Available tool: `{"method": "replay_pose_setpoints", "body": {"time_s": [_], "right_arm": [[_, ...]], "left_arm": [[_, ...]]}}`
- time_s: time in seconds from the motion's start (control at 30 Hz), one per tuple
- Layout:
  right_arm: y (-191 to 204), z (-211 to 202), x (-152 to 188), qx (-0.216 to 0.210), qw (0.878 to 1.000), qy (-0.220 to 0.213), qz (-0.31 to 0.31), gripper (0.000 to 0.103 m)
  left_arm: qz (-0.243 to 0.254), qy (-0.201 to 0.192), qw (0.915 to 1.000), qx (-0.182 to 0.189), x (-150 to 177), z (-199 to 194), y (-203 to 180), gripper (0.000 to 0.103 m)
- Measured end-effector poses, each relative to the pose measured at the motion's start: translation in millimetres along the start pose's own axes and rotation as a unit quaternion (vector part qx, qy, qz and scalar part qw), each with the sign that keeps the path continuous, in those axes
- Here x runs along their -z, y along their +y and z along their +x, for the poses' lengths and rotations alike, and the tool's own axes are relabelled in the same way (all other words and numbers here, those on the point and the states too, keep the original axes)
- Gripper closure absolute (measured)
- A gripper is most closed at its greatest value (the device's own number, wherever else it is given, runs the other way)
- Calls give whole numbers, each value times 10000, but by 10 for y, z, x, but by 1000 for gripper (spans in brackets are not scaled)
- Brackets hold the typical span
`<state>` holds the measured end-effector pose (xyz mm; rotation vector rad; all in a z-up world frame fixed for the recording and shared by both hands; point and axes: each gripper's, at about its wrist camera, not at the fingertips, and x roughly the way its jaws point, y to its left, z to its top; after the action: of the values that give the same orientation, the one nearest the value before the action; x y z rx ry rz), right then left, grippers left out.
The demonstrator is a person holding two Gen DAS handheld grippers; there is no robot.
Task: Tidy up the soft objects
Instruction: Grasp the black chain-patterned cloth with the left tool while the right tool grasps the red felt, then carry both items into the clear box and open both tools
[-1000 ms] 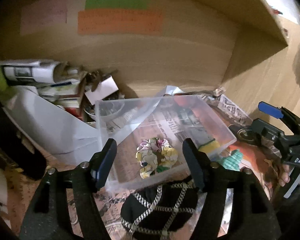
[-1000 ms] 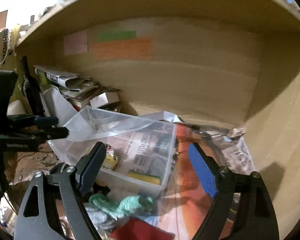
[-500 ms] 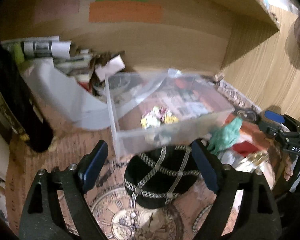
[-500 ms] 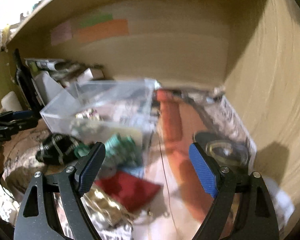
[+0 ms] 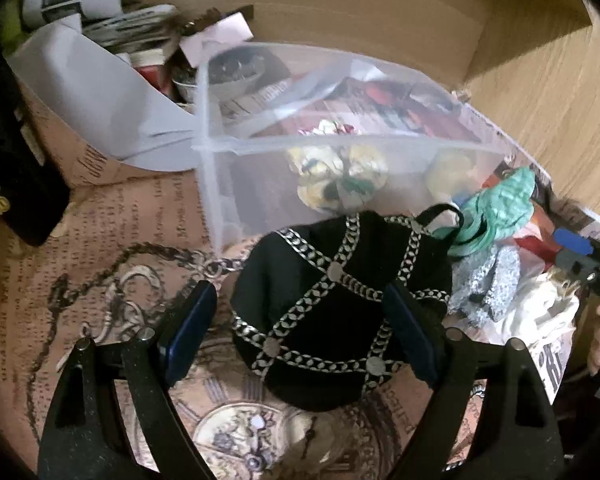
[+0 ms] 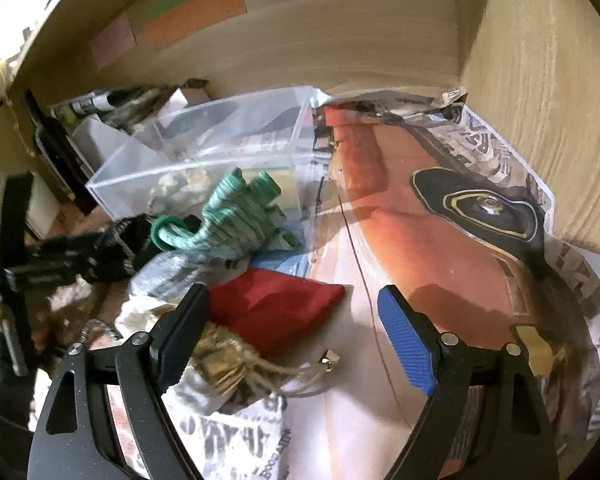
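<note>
Tools both hang open. Our left tool straddles the black chain-trimmed pouch, which lies on the shelf just before the clear bin. We should close gently on cloth, not chain. Our right tool hovers beside the red pouch.

The left gripper points forward and down, its 2 fingers spread wide. The right gripper is likewise spread wide, holding nothing between its fingers.

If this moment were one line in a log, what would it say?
left gripper: open, straddling black chain-trimmed pouch | right gripper: open, above red fabric pouch | clear plastic bin: holds floral scrunchie
</note>
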<state>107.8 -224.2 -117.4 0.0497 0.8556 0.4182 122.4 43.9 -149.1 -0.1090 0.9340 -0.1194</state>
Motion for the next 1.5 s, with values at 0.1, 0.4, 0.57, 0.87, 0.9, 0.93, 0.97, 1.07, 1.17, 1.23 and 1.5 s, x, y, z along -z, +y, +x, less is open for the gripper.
{"method": "replay_pose_setpoints", "body": {"time_s": [0.1,0.4,0.57,0.87,0.9,0.93,0.97,1.07,1.17,1.23,1.5], "right_arm": [[38,-20,25,-52,10000,-2,-32,19],[27,126,88,-154,9997,167,-5,56],[28,141,84,-43,9999,110,-123,87],[19,66,41,139,9994,-256,-175,92],[24,42,26,181,9991,-330,-194,93],[31,-5,3,217,9986,-428,-214,93],[37,-37,-19,246,9982,-505,-230,93],[54,-146,-74,315,9963,-759,-264,93],[65,-251,-122,360,9944,-957,-272,93],[77,-327,-167,364,9928,-1106,-287,93],[178,-570,-365,345,9845,-1669,-418,94]], "left_arm": [[61,37,9999,78,6,28,-50,27],[90,-53,9999,29,53,-13,-46,56],[99,-195,9997,-110,154,-155,-15,67],[364,-728,9958,-409,193,-565,-143,80],[364,-808,9952,-409,184,-627,-151,81],[349,-861,9949,-400,172,-670,-156,81],[339,-894,9947,-389,150,-682,-173,82],[351,-1093,9928,-349,95,-805,-214,83],[395,-1295,9903,-321,68,-940,-260,84],[408,-1418,9885,-314,43,-1006,-293,84],[421,-1888,9806,-319,-124,-1245,-344,84]]}}
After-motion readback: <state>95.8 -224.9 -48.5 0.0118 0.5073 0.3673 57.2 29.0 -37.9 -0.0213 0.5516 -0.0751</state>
